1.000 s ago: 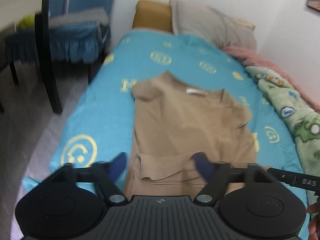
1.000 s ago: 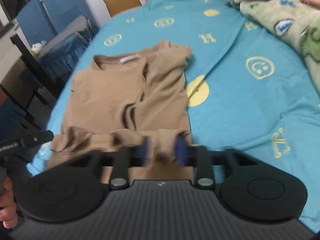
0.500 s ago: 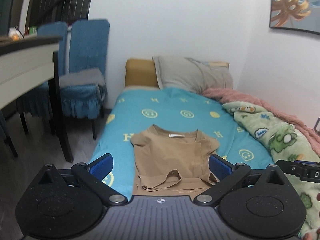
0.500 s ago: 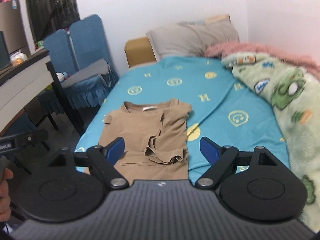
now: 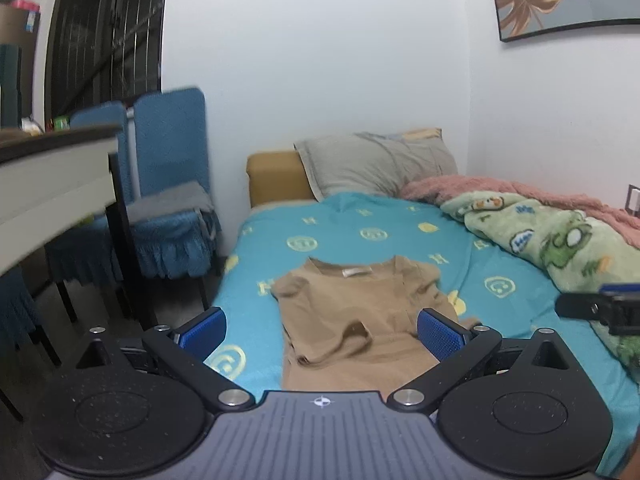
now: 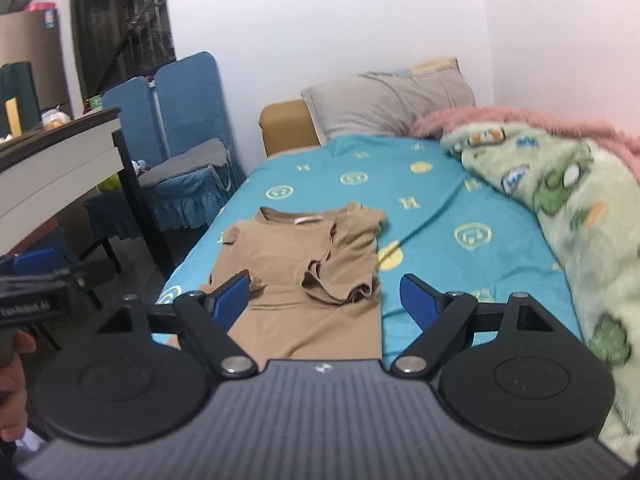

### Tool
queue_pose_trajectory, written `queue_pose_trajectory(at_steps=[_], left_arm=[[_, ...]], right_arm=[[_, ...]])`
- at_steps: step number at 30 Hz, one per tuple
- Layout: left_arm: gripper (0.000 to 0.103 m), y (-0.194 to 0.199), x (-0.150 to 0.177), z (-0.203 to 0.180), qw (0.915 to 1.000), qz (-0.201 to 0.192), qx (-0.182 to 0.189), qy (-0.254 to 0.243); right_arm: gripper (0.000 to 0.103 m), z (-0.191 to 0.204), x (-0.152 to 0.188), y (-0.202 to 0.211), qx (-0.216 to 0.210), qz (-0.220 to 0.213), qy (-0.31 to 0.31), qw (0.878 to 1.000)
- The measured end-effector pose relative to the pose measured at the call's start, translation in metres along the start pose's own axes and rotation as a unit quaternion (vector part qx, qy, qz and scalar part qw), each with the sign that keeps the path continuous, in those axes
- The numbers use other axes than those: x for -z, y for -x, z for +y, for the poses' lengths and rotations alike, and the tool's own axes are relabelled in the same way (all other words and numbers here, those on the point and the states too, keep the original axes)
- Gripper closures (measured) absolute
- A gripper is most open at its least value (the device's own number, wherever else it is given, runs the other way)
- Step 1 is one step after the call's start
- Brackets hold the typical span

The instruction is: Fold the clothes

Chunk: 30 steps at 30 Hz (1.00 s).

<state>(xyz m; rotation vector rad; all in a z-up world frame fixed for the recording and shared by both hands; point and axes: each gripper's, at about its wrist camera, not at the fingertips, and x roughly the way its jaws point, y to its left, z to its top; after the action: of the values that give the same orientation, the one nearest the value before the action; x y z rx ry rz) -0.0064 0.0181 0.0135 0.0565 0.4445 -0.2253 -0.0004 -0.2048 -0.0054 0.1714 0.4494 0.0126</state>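
A tan short-sleeved shirt point(image 5: 352, 316) point(image 6: 304, 264) lies on the turquoise bed sheet point(image 5: 360, 236) point(image 6: 440, 232), collar toward the pillows. Its right side and sleeve are folded in over the body, and the lower hem is bunched up. My left gripper point(image 5: 320, 330) is open and held back above the near end of the shirt, touching nothing. My right gripper point(image 6: 326, 294) is open too, also raised over the shirt's lower part with nothing between its blue pads. Each gripper's tip shows at the edge of the other's view.
A green cartoon blanket point(image 5: 560, 240) point(image 6: 560, 200) and a pink one point(image 5: 500, 190) lie along the bed's right side. A grey pillow point(image 5: 376, 164) sits at the head. Blue chairs point(image 5: 168, 184) and a white table point(image 5: 52, 184) stand left of the bed.
Both grippers have let go of the shirt, opened wide, and pulled up and back from the bed. The shirt's hem now lies bunched where it was dropped.
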Motion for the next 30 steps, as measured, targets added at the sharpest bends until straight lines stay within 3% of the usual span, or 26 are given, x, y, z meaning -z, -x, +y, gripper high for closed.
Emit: queue_pose_trajectory(at_steps=[3,6,8,11,17,21,24,26,30], left_arm=[[0.0,-0.016,0.01,0.006,0.9979,0.045,0.027,0.038],[0.0,-0.042,0.02,0.017,0.9863,0.124,0.051,0.096],[0.0,-0.062,0.028,0.024,0.9723,0.176,0.066,0.138],[0.0,-0.09,0.041,0.037,0.9424,0.247,0.091,0.207],[0.0,-0.136,0.071,0.046,0.8923,0.312,0.129,0.3],[0.001,-0.15,0.088,0.058,0.874,0.31,0.126,0.352],[0.001,-0.147,0.093,0.075,0.8684,0.28,0.121,0.391],[0.002,-0.144,0.098,0.087,0.861,0.26,0.114,0.422],[0.01,-0.139,0.114,0.106,0.8331,0.233,0.113,0.489]], right_arm=[[0.019,0.002,0.002,-0.003,-0.003,0.004,0.003,1.0],[0.019,0.0,0.003,-0.008,0.002,0.018,-0.003,1.0],[0.019,0.0,0.005,-0.012,0.008,0.029,-0.006,1.0],[0.019,-0.001,0.009,-0.016,0.017,0.045,-0.011,0.999],[0.019,-0.003,0.015,-0.024,0.033,0.069,-0.016,0.997],[0.019,-0.005,0.017,-0.03,0.039,0.081,-0.014,0.996],[0.019,-0.006,0.019,-0.035,0.041,0.091,-0.017,0.995],[0.019,-0.013,0.026,-0.042,0.027,0.111,-0.063,0.991],[0.019,-0.027,0.041,-0.057,-0.005,0.155,-0.162,0.975]])
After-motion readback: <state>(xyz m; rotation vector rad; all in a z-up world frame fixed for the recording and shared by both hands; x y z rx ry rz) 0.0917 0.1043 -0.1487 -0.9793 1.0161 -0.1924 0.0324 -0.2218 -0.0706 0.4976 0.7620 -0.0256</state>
